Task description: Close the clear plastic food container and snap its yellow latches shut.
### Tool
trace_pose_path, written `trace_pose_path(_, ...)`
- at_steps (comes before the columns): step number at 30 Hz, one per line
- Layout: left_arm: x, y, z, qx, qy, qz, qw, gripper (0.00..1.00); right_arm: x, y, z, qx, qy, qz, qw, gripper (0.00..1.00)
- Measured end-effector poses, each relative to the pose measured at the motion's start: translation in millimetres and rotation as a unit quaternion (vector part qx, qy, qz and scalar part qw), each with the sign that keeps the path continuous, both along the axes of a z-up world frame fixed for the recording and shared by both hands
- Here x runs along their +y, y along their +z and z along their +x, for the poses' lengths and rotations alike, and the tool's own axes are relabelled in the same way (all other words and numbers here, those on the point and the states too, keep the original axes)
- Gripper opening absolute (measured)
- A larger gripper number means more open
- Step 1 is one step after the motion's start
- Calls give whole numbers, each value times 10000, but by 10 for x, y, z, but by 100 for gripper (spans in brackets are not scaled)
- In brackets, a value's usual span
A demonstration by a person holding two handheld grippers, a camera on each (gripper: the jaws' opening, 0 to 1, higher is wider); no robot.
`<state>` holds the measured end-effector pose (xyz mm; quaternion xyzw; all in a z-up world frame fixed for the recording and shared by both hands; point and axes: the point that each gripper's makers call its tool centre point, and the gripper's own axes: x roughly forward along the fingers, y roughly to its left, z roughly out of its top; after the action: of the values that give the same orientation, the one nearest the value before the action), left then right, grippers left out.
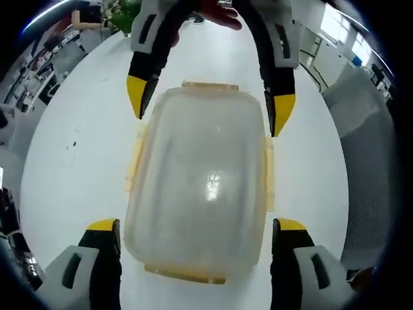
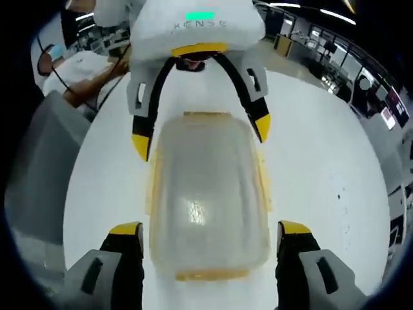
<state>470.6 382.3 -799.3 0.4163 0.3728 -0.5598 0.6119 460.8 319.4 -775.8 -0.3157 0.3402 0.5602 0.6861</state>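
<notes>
The clear plastic container (image 1: 200, 187) lies on the white table (image 1: 77, 161) with its lid on top. Yellow latches (image 1: 269, 174) run along its long sides and both ends; the left side latch (image 1: 132, 165) flares outward. My left gripper (image 1: 197, 226) is open, its yellow-tipped jaws straddling the near end. My right gripper (image 1: 210, 106) comes in from the top, open astride the far end. In the right gripper view the container (image 2: 206, 200) lies lengthwise between my right gripper (image 2: 210, 228) below and the left gripper (image 2: 201, 135) above, both open around it.
A grey chair (image 1: 368, 161) stands just past the table's right edge, also seen as the grey chair (image 2: 39, 168) in the right gripper view. A seated person (image 2: 77, 71) is behind it. Bare table surface (image 2: 335, 168) lies on both sides of the container.
</notes>
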Motion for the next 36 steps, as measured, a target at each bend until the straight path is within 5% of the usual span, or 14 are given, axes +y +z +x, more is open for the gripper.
trace_pose_path(11,-123,236,55,-354,205,-1169,9923,92,25,117,-41,-278,-598,1058,9922,84)
trace_pose_path(19,-178,384,18,-438,758,-2304,9692,80,95,172,-89,-484,-1020,1565,9812,83)
trace_pose_path(26,-155,584,-30,-642,1060,-3278,9366,66,73,268,-19,-908,-1563,2112,9606,82)
trace_pose_path(28,-103,554,-64,-678,1136,-3343,9331,69,69,295,-27,-920,-1758,2332,9520,85)
trace_pose_path(30,-107,604,-81,-719,1248,-3636,9204,74,40,283,-53,-979,-1842,2350,9493,86)
trace_pose_path(36,-70,591,-115,-670,1596,-3781,9094,85,-37,330,-72,-1127,-2179,2455,9378,89)
